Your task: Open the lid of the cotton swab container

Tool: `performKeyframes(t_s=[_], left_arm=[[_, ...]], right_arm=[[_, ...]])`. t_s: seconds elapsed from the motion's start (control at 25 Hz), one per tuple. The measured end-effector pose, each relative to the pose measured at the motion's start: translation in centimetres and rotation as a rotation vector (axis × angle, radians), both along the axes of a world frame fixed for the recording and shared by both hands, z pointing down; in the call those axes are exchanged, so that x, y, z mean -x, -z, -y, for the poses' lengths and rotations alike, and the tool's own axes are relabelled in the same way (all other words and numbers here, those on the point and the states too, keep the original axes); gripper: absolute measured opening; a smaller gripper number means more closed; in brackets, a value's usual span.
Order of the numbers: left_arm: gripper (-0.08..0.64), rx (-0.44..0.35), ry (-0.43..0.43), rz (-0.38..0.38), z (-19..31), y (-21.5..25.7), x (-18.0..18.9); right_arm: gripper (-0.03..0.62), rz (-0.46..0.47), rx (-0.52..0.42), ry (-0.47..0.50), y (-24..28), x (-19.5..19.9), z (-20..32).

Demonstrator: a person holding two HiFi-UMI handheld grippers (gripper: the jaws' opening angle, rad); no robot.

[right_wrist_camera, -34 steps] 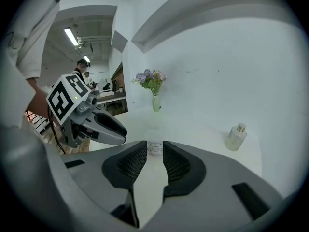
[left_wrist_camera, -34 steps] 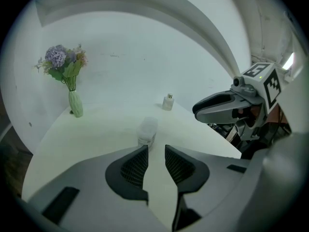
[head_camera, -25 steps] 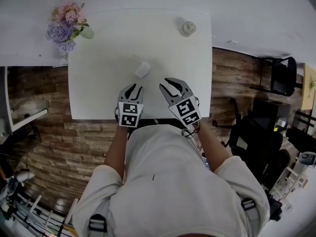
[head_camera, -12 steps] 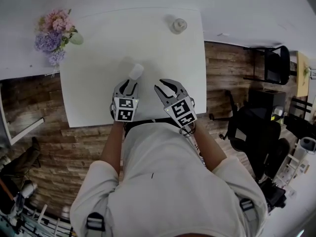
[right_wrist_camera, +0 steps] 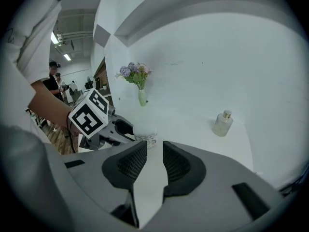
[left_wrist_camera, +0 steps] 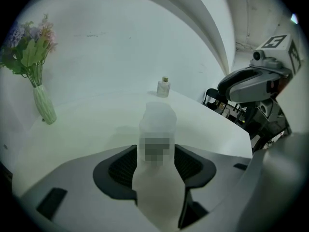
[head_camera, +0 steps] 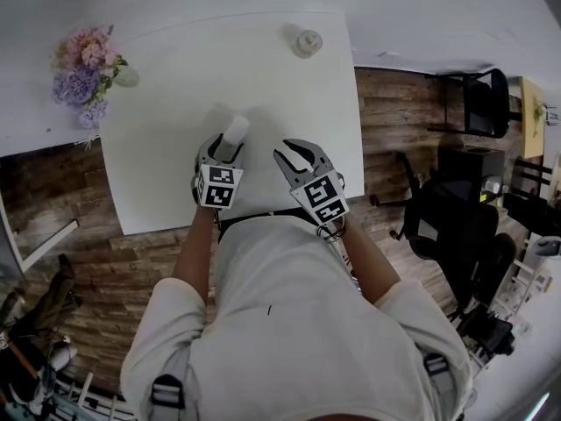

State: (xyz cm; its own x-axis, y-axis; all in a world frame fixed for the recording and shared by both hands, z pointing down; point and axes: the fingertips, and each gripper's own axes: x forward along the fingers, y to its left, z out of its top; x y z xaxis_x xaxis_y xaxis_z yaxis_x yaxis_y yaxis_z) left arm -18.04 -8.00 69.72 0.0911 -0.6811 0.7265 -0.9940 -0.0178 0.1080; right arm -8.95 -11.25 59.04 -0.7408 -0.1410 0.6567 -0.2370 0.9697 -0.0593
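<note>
The cotton swab container (head_camera: 235, 130), a small translucent white tub with its lid on, stands upright on the white table (head_camera: 289, 95). My left gripper (head_camera: 223, 147) has come up to it, and its jaws have just been opening. In the left gripper view the container (left_wrist_camera: 157, 129) stands between the two dark pads (left_wrist_camera: 120, 167), which lie close beside it without gripping. My right gripper (head_camera: 293, 150) hovers just to the right, partly open with nothing between its jaws. In the right gripper view the container (right_wrist_camera: 145, 138) shows past the left gripper (right_wrist_camera: 116, 129).
A vase of pink and purple flowers (head_camera: 88, 64) stands at the table's far left corner. A small glass bottle (head_camera: 307, 40) sits near the far right corner. Black chairs (head_camera: 486, 103) stand on the wooden floor to the right. The table's near edge is just below both grippers.
The left gripper has moved forward and down to the container, and its jaws now stand on either side of it. The right gripper has stayed where it was.
</note>
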Motion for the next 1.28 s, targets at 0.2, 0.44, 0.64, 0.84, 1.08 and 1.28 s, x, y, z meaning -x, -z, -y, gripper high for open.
performKeyframes(t_s=[0.2, 0.44, 0.64, 0.84, 1.08, 1.28], left_arm=[[0.250, -0.007, -0.028, -0.003, 0.7, -0.4, -0.2], [0.250, -0.027, -0.033, -0.003, 1.5, -0.7, -0.3], [0.237, -0.032, -0.019, -0.001, 1.5, -1.1, 0.1], [0.219, -0.071, -0.015, 0.010, 1.5, -1.3, 0.1], [0.211, -0.077, -0.032, 0.018, 1.3, -1.1, 0.1], [0.207, -0.085, -0.045, 0.027, 1.1, -0.4, 0.1]], right_arm=[[0.104, -0.004, -0.005, -0.030, 0.1, -0.4, 0.4], [0.104, -0.017, -0.010, -0.054, 0.0, -1.2, 0.5], [0.104, -0.017, -0.006, -0.068, 0.0, -1.6, 0.6], [0.103, -0.005, 0.006, -0.071, 0.1, -1.6, 0.6], [0.103, -0.002, 0.009, -0.053, 0.2, -1.5, 0.3], [0.103, 0.001, 0.014, -0.037, 0.2, -1.4, -0.1]])
